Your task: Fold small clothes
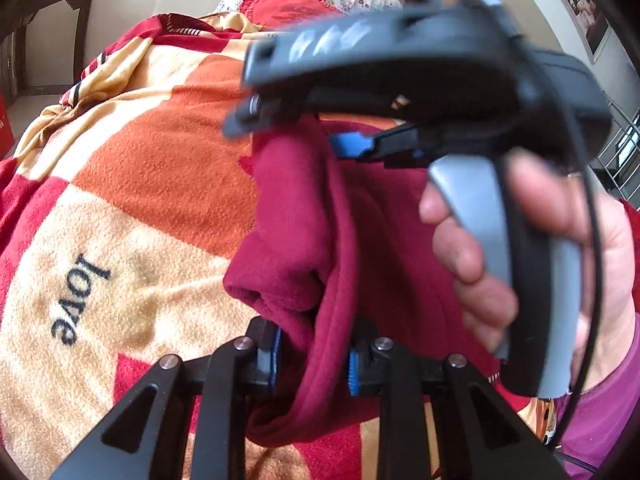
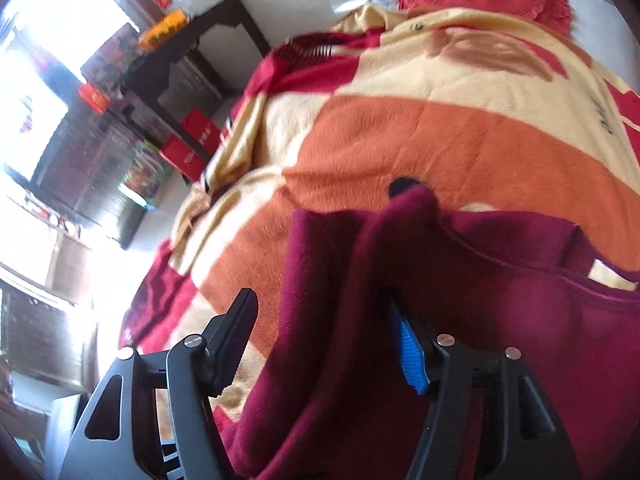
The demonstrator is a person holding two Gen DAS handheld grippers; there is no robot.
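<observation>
While the dark red fleece garment (image 1: 320,216) hangs bunched above the bed, the step in hand looks like a change of grip in the middle of a fold: one side is held fast and the other is being let go or taken afresh.

Low in the left wrist view, the left claw (image 1: 312,356) is clamped on a thick roll of the fleece, its blue pads pressing the cloth from both sides. The right claw (image 2: 324,344) sits at the bottom of its own view with its jaws standing apart; a fold of the garment runs up between them, lying against the blue pad (image 2: 410,350) on the right, while the black finger on the left stands clear of it (so I judge nothing is pinched there).

Beneath everything lies the blanket (image 1: 132,152), orange, cream and red, spread over the bed. The person's hand (image 1: 500,264) grips the right tool's handle at the right of the left view.

Next, I judge, the right claw needs to close on a clean edge, so both can spread the cloth flat on the blanket.
</observation>
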